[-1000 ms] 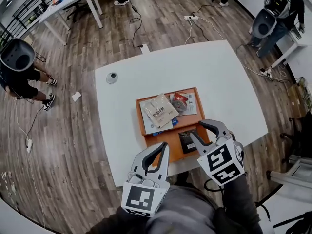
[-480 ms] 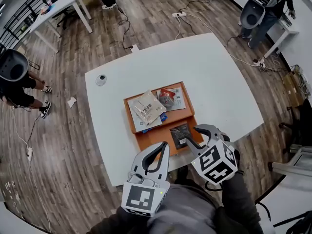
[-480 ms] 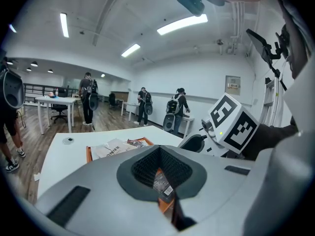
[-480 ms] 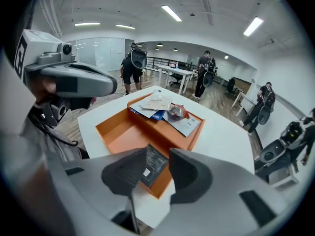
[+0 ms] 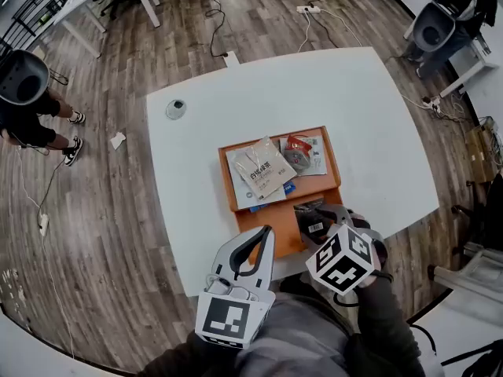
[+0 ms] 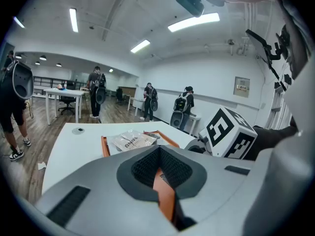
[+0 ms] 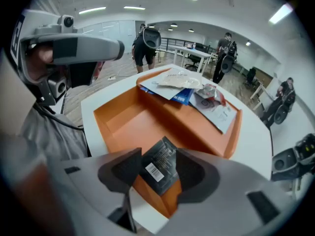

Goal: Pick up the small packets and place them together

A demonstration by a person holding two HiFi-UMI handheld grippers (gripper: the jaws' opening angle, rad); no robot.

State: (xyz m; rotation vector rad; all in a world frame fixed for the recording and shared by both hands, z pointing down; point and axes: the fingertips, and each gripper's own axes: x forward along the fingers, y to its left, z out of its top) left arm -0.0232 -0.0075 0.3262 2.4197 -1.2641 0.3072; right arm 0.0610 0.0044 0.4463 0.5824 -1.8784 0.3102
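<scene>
From the head view, your right claw (image 5: pixel 321 213) pointed down over the black packet (image 5: pixel 312 220) in the orange tray's (image 5: pixel 273 215) near compartment. In the left gripper view, your left claw (image 6: pixel 158 154) was closed and empty. In the right gripper view, the jaws had just been opening, with the packet lying between them, seemingly untouched.

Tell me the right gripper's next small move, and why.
Probably lower the right gripper a little further. Its jaws have just been opening, and the dark packet lies between them in the orange tray, pads not yet pressing it.

place: office | signs: white desks (image 6: pixel 61 91), wood floor (image 5: pixel 118 234), strip lights (image 6: pixel 189 22) (several people (image 6: pixel 96 90) standing)
</scene>
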